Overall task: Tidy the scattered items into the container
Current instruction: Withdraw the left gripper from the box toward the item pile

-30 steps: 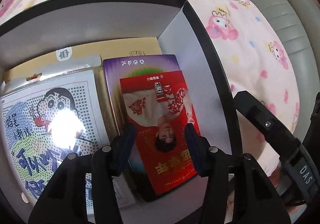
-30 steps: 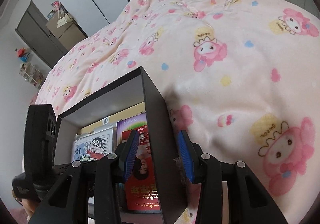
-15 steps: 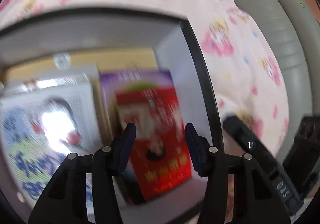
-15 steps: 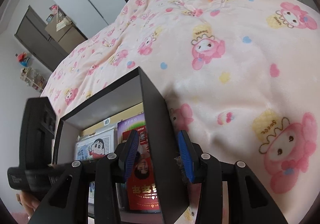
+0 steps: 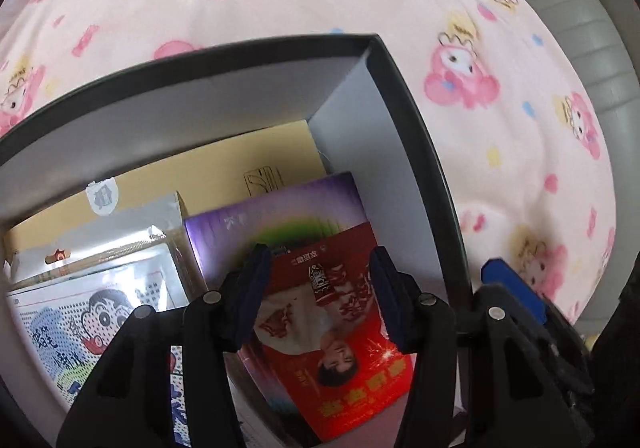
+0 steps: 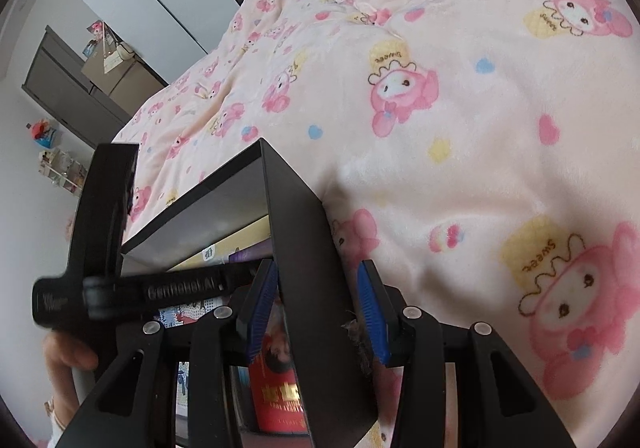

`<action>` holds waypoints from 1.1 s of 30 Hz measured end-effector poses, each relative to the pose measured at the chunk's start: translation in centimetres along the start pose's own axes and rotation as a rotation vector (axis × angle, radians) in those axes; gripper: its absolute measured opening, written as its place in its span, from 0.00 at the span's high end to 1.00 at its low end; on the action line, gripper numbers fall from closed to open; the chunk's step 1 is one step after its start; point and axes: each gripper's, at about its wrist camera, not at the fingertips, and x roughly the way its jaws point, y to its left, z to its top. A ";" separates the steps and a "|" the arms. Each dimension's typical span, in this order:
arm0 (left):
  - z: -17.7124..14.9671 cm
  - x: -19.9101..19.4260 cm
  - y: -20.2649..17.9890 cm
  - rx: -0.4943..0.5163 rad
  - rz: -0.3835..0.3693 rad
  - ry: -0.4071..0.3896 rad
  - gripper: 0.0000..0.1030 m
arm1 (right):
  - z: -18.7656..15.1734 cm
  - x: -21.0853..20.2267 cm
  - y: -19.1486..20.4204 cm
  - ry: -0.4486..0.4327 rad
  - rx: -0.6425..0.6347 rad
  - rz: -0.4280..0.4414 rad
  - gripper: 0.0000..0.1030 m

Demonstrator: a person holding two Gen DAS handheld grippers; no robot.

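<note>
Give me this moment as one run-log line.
left gripper: open, above red packet lying in black box | right gripper: astride box wall, grip unclear | also inside: purple box, cartoon kit

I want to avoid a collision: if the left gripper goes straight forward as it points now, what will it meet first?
Most likely the red packet lying on the purple box inside the black container; it sits right between the open left gripper fingers. Depth is unclear.

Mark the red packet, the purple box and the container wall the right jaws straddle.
red packet [image 5: 340, 352], left wrist view, printed front face.
purple box [image 5: 280, 216], left wrist view, upper face.
container wall [image 6: 312, 268], right wrist view, dark outer side.
</note>
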 end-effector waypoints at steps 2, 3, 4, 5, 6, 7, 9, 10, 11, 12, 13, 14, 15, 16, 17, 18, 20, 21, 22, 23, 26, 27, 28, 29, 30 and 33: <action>-0.5 -0.3 0.2 0.003 -0.045 -0.013 0.50 | -0.2 -0.1 0.1 0.002 -0.006 -0.007 0.63; -0.7 -0.5 0.5 -0.012 -0.095 0.004 0.50 | -0.2 -0.2 0.1 0.000 -0.009 -0.012 0.63; -1.0 -0.8 0.7 -0.027 -0.124 0.008 0.50 | -0.3 -0.3 0.1 -0.003 -0.011 -0.016 0.63; -1.6 -1.7 0.8 -0.023 -0.120 -0.016 0.50 | -0.4 -0.6 0.1 -0.006 -0.014 -0.018 0.63; -2.2 -2.7 0.6 -0.003 -0.087 -0.052 0.50 | -0.5 -0.9 0.1 -0.012 -0.018 -0.019 0.63; -3.0 -4.1 0.3 0.023 -0.037 -0.095 0.50 | -0.7 -1.6 0.3 -0.024 -0.032 -0.021 0.63; -3.1 -5.4 -1.1 0.049 0.003 -0.152 0.49 | -1.1 -2.9 1.6 -0.046 -0.116 -0.034 0.59; -4.1 -6.9 -1.0 0.061 0.014 -0.183 0.48 | -1.4 -3.7 2.5 -0.062 -0.171 -0.046 0.59; -5.0 -8.3 -1.3 0.072 0.042 -0.222 0.45 | -1.6 -4.7 3.3 -0.094 -0.209 -0.065 0.58; -5.0 -8.9 -1.9 0.080 0.073 -0.255 0.42 | -2.0 -5.7 3.9 -0.122 -0.227 -0.082 0.56; -5.6 -10.2 -2.4 0.089 0.121 -0.300 0.35 | -2.3 -7.0 4.7 -0.152 -0.242 -0.093 0.54; -3.8 -9.0 -4.9 0.091 0.160 -0.334 0.33 | -2.6 -7.7 5.0 -0.164 -0.247 -0.093 0.49; -4.3 -9.8 -5.7 0.094 0.194 -0.369 0.33 | -3.0 -8.9 5.7 -0.186 -0.257 -0.090 0.47; -5.1 -11.0 -5.9 0.094 0.219 -0.400 0.32 | -3.4 -10.0 6.3 -0.208 -0.267 -0.092 0.47; -5.3 -11.7 -6.2 0.093 0.233 -0.418 0.30 | -3.7 -10.7 6.8 -0.224 -0.270 -0.097 0.46; -6.3 -13.1 -6.0 0.091 0.241 -0.441 0.27 | -4.2 -11.5 7.3 -0.236 -0.273 -0.104 0.45; -7.8 -15.0 -5.9 0.086 0.256 -0.484 0.22 | -5.0 -12.9 8.5 -0.252 -0.282 -0.100 0.43; -8.5 -15.8 -5.9 0.083 0.275 -0.506 0.21 | -5.3 -13.5 9.1 -0.257 -0.285 -0.092 0.41; -9.5 -16.9 -5.7 0.080 0.292 -0.522 0.21 | -5.8 -14.1 9.7 -0.263 -0.290 -0.087 0.41; -10.4 -17.7 -5.5 0.078 0.306 -0.531 0.21 | -6.3 -14.7 10.3 -0.269 -0.298 -0.083 0.41; -13.0 -19.8 -5.2 0.069 0.329 -0.558 0.21 | -7.7 -16.1 11.8 -0.276 -0.311 -0.065 0.41; -13.8 -20.3 -5.1 0.067 0.335 -0.567 0.21 | -8.3 -16.5 12.2 -0.278 -0.319 -0.056 0.40; -14.6 -20.6 -5.1 0.066 0.341 -0.576 0.21 | -8.9 -16.9 12.6 -0.280 -0.328 -0.049 0.40; -15.5 -21.1 -5.1 0.064 0.350 -0.584 0.21 | -9.6 -17.3 13.0 -0.283 -0.336 -0.043 0.40; -16.4 -21.5 -5.0 0.062 0.357 -0.589 0.21 | -10.1 -17.7 13.4 -0.284 -0.342 -0.041 0.40; -18.8 -22.4 -4.5 0.045 0.358 -0.597 0.21 | -12.1 -18.7 14.0 -0.294 -0.353 -0.032 0.40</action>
